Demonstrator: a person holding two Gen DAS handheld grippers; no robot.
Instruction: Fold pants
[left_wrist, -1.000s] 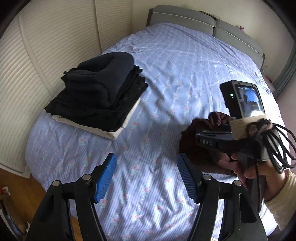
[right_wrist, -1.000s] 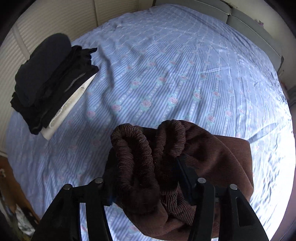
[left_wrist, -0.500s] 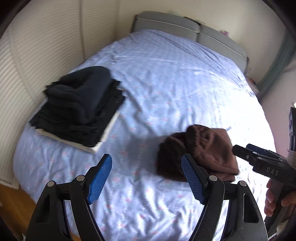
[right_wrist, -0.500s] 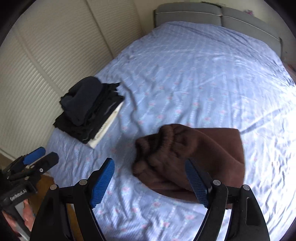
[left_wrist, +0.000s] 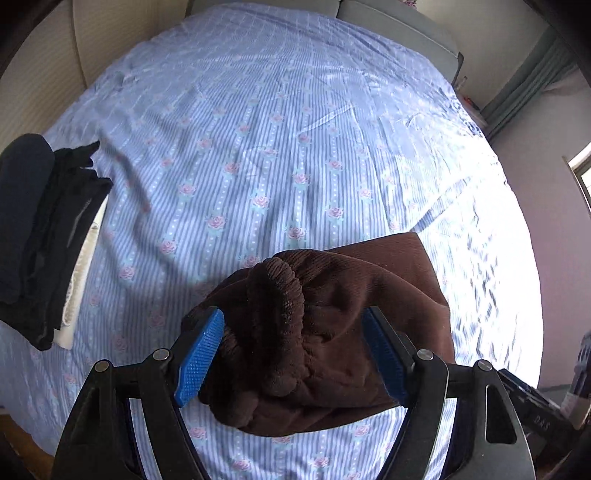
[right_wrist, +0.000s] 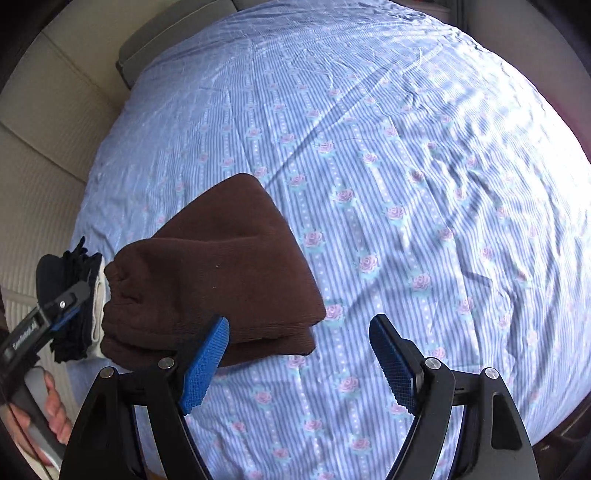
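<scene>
The brown corduroy pants (left_wrist: 332, 332) lie folded into a thick bundle on the blue flowered bed sheet (left_wrist: 258, 147). My left gripper (left_wrist: 293, 356) hangs over the bundle's gathered waistband end, open, one blue pad on each side of the cloth and neither squeezing it. In the right wrist view the pants (right_wrist: 214, 266) sit to the left. My right gripper (right_wrist: 299, 360) is open over bare sheet, its left pad at the bundle's near corner. The left gripper (right_wrist: 62, 302) shows at that view's left edge, held by a hand (right_wrist: 51, 406).
A stack of dark folded clothes (left_wrist: 37, 229) on a white piece rests at the bed's left edge, by ribbed cream doors (right_wrist: 33, 206). A grey headboard (left_wrist: 388, 14) closes the far end. Wooden floor (left_wrist: 22, 443) shows below the near left corner.
The right gripper let go of the brown pants, which now lie on the bed, and swung off to their right. The left gripper moved over the bundle and lower.
</scene>
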